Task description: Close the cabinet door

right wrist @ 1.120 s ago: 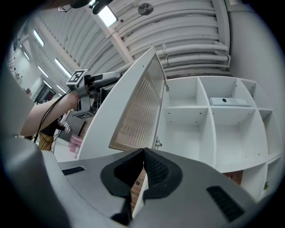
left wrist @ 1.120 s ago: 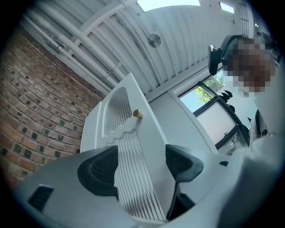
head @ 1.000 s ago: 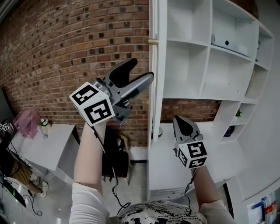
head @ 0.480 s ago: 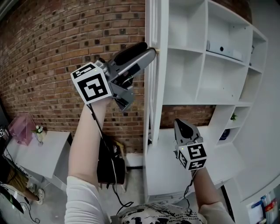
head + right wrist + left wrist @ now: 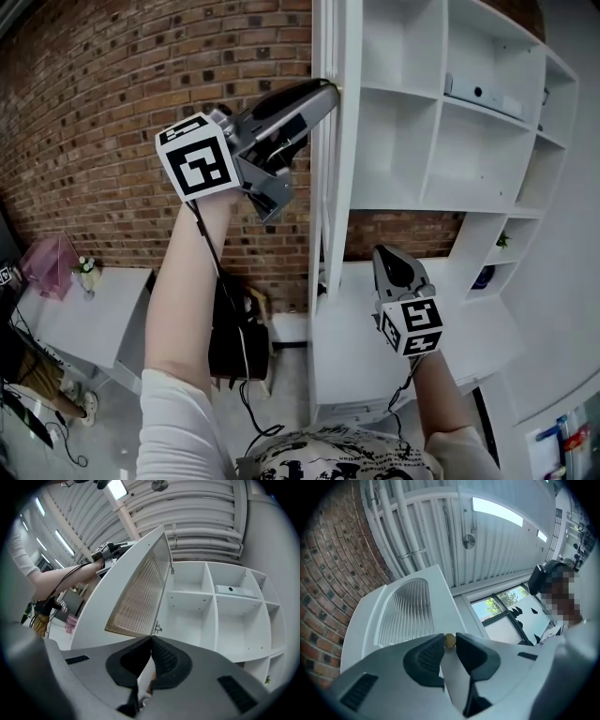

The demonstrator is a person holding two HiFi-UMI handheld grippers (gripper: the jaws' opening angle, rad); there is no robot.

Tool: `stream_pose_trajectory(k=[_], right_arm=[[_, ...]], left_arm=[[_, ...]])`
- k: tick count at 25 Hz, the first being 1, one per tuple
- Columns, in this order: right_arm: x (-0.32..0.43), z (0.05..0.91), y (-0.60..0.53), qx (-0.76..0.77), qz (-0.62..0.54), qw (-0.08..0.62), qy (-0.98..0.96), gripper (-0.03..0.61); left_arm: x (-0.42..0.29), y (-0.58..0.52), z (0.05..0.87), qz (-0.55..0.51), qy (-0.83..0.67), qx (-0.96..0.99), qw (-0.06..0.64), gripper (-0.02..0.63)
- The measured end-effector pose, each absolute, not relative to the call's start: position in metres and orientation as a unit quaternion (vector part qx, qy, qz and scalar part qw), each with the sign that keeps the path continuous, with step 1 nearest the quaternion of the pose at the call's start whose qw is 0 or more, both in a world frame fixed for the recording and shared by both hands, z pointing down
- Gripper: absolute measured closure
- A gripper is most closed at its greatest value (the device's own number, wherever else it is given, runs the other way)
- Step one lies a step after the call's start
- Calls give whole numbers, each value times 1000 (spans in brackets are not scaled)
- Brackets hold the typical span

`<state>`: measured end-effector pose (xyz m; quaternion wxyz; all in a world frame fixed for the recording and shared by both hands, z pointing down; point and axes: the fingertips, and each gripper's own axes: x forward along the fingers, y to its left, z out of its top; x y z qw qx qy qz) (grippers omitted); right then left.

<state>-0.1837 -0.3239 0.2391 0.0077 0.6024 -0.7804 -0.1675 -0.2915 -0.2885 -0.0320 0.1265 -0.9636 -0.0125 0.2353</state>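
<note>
Brick wall behind; only its own view shows the left gripper, jaws just closing, pinching the knob.

Cabinet door: edge-on, left of shelves; brick wall behind, further left; knob between left gripper jaw tips; right gripper lower right.

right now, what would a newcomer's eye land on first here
The raised left gripper stands out, upper centre: its jaws have just been closing on the small brass knob of the open white cabinet door. Below it the right gripper hangs shut before the white shelving.
</note>
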Motion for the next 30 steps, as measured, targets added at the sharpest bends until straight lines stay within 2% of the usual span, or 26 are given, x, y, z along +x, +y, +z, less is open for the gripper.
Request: stream_pose_trajectory(k=[10, 30], right_arm=[[-177, 242, -307, 582, -156, 1, -798, 563], [-38, 251, -304, 566, -152, -8, -810, 563]], left_arm=[[-281, -289, -38, 213, 53, -971, 98, 525], [-146, -289, -31, 192, 163, -960, 125, 528]])
